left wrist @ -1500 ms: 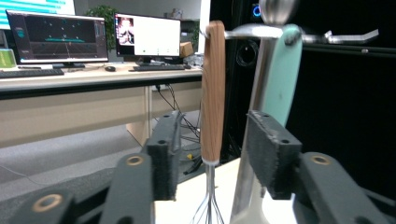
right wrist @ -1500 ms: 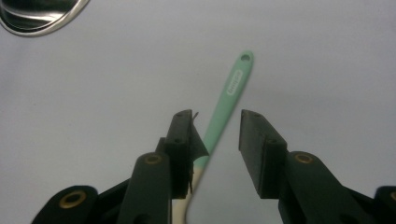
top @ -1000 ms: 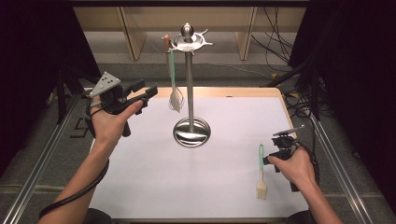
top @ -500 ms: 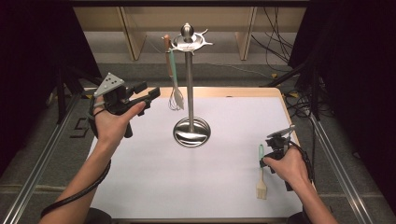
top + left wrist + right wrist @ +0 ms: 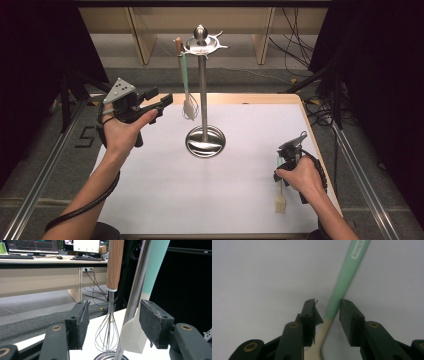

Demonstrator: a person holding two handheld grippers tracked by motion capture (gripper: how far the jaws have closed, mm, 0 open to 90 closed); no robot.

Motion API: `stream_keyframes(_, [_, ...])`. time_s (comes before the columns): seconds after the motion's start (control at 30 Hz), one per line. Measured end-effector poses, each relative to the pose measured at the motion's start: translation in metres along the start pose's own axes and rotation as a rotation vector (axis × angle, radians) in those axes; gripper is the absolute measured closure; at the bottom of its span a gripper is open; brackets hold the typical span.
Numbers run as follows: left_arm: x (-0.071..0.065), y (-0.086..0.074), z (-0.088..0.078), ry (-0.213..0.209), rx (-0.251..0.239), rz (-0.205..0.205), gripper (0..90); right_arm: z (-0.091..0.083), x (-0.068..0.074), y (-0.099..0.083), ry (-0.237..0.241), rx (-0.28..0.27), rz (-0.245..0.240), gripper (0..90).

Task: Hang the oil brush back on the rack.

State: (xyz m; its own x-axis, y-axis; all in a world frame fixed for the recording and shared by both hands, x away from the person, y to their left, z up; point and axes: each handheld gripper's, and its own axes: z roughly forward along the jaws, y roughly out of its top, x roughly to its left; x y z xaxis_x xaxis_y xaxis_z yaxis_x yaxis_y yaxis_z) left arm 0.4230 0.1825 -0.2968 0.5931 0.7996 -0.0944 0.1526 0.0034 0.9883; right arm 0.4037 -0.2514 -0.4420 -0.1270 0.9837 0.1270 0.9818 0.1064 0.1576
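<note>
Right gripper (image 5: 327,311): jaws part-open, just widened slightly, straddling mint-green-handled pastry brush with cream neck and bristles (image 5: 280,187), not pressing. Brush flat on white table (image 5: 210,190), near right edge; long axis runs ahead from jaws, bristles toward person. Left gripper (image 5: 113,322): jaws open, empty, well apart, facing steel utensil stand (image 5: 202,95) with hanging wire whisk (image 5: 108,332).
</note>
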Motion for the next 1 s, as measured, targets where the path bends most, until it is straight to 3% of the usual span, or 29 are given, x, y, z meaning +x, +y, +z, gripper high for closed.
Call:
stream_keyframes(0.23, [0.0013, 0.0007, -0.0009, 0.002, -0.001, 0.0, 40.3, 0.0044, 0.0027, 0.002, -0.021, 0.025, -0.014, 65.5])
stream_keyframes(0.3, [-0.0003, 0.0001, -0.0007, -0.004, 0.003, -0.013, 40.3, 0.0065, 0.0048, 0.0015, -0.052, 0.023, -0.026, 66.3])
stream_keyframes(0.4, [-0.0001, 0.0002, -0.0003, -0.006, 0.001, -0.001, 40.3, 0.0066, 0.0048, 0.0014, -0.059, 0.034, -0.028, 66.9])
stream_keyframes(0.43, [-0.0003, 0.0004, -0.0003, -0.008, 0.001, -0.004, 40.3, 0.0069, 0.0055, 0.0018, -0.063, 0.07, -0.018, 67.5])
stream_keyframes(0.63, [-0.0004, 0.0002, 0.0, -0.01, 0.0, -0.004, 40.3, 0.0092, 0.0075, 0.0011, -0.096, 0.062, -0.003, 72.2])
stream_keyframes(0.8, [-0.0005, -0.0002, -0.0001, -0.009, 0.003, -0.008, 40.3, 0.0084, 0.0078, 0.0032, -0.096, 0.076, 0.012, 74.6])
stream_keyframes(0.87, [-0.0004, -0.0004, 0.0, -0.011, 0.004, -0.005, 40.3, 0.0094, 0.0072, 0.0029, -0.102, 0.06, 0.007, 78.2])
stream_keyframes(1.0, [0.0, -0.0007, 0.0002, -0.011, 0.007, -0.005, 40.4, 0.0078, 0.0044, 0.0049, -0.108, 0.099, -0.024, 81.7])
